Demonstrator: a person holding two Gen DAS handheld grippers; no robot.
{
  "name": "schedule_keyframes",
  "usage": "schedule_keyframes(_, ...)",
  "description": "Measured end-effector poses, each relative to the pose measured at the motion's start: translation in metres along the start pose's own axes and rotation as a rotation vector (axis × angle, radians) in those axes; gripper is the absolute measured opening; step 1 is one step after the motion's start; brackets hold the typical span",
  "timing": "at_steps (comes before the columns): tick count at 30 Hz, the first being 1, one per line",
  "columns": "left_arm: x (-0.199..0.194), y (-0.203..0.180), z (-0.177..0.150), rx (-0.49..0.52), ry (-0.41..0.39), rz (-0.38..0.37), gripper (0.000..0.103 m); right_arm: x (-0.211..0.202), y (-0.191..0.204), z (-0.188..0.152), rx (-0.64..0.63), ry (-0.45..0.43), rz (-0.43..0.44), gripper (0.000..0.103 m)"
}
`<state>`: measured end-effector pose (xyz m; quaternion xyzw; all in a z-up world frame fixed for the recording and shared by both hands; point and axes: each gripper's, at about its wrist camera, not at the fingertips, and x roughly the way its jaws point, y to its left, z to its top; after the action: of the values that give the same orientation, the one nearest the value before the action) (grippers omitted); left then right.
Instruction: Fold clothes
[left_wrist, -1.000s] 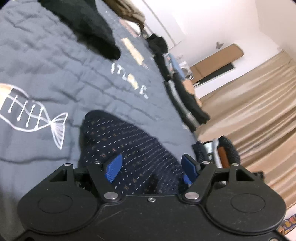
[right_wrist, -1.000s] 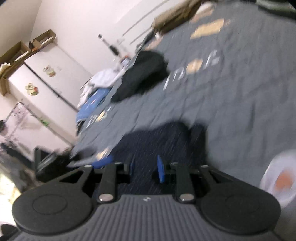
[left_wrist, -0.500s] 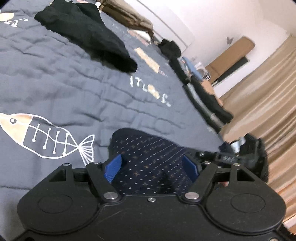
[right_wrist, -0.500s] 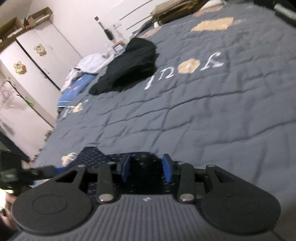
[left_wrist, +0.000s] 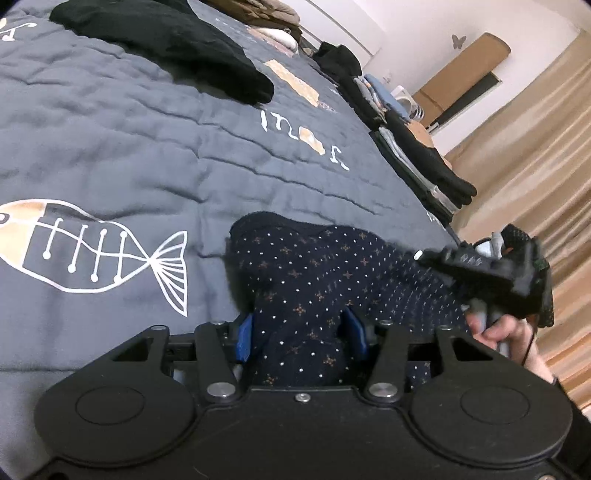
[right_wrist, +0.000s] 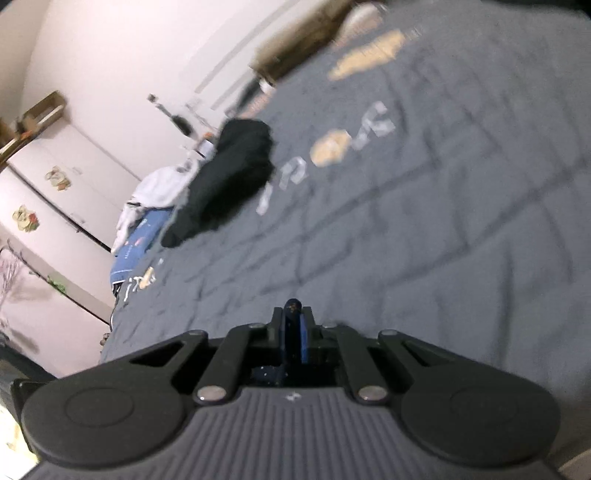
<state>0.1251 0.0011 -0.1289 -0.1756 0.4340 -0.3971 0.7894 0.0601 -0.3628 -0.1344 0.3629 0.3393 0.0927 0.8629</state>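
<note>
A navy garment with small dots and crosses (left_wrist: 317, 266) lies bunched on the grey quilt (left_wrist: 147, 155). In the left wrist view a raised fold of it fills the gap of my left gripper (left_wrist: 299, 328); the jaws are closing and both blue pads (left_wrist: 244, 334) touch the cloth. My right gripper (right_wrist: 293, 325) is shut, with a thin edge of the same navy cloth (right_wrist: 292, 305) pinched between its pads. Blurred in the left wrist view, the right gripper (left_wrist: 424, 256) sits at the garment's right end, a hand (left_wrist: 506, 332) holding it.
A black garment (left_wrist: 177, 40) lies crumpled farther up the quilt. Folded dark clothes (left_wrist: 417, 155) are stacked along the bed's right edge. Beige curtains (left_wrist: 524, 155) hang beyond. White and blue clothes (right_wrist: 147, 206) lie at the bed's left edge, by white cupboards (right_wrist: 55, 206).
The left jaws narrowed onto a fold of the navy garment. The right gripper dropped lower and closed on the cloth's edge; it now shows at the garment's right end in the left view.
</note>
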Motion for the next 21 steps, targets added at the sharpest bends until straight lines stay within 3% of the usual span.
schedule_keyframes(3,-0.006,0.003,0.009,-0.027,-0.064,-0.014,0.07,-0.002,0.0,0.003,-0.009,0.002,0.012,0.01)
schedule_keyframes(9,0.012,0.013,0.026,-0.073,-0.047,-0.032,0.068,-0.027,0.011,0.017,-0.085,-0.037,0.014,0.012)
schedule_keyframes(11,0.019,0.014,0.022,-0.067,-0.029,-0.039,0.053,-0.03,0.022,0.017,-0.146,-0.021,0.053,0.013)
schedule_keyframes(13,0.023,0.014,0.018,-0.053,-0.007,-0.032,0.028,-0.032,0.033,0.016,-0.207,-0.004,0.091,0.029)
schedule_keyframes(15,0.021,0.013,0.016,-0.038,-0.028,-0.035,0.021,-0.018,0.042,0.004,-0.276,0.03,0.066,0.037)
schedule_keyframes(17,0.014,0.012,0.017,-0.028,-0.071,-0.041,0.016,-0.003,0.049,-0.008,-0.339,0.063,0.011,0.035)
schedule_keyframes(18,0.013,0.013,0.018,-0.031,-0.076,-0.036,0.016,0.001,0.044,-0.01,-0.329,0.066,-0.006,0.029)
schedule_keyframes(21,0.013,0.016,0.02,-0.045,-0.071,-0.014,0.016,0.011,0.032,-0.016,-0.299,0.076,-0.054,0.025)
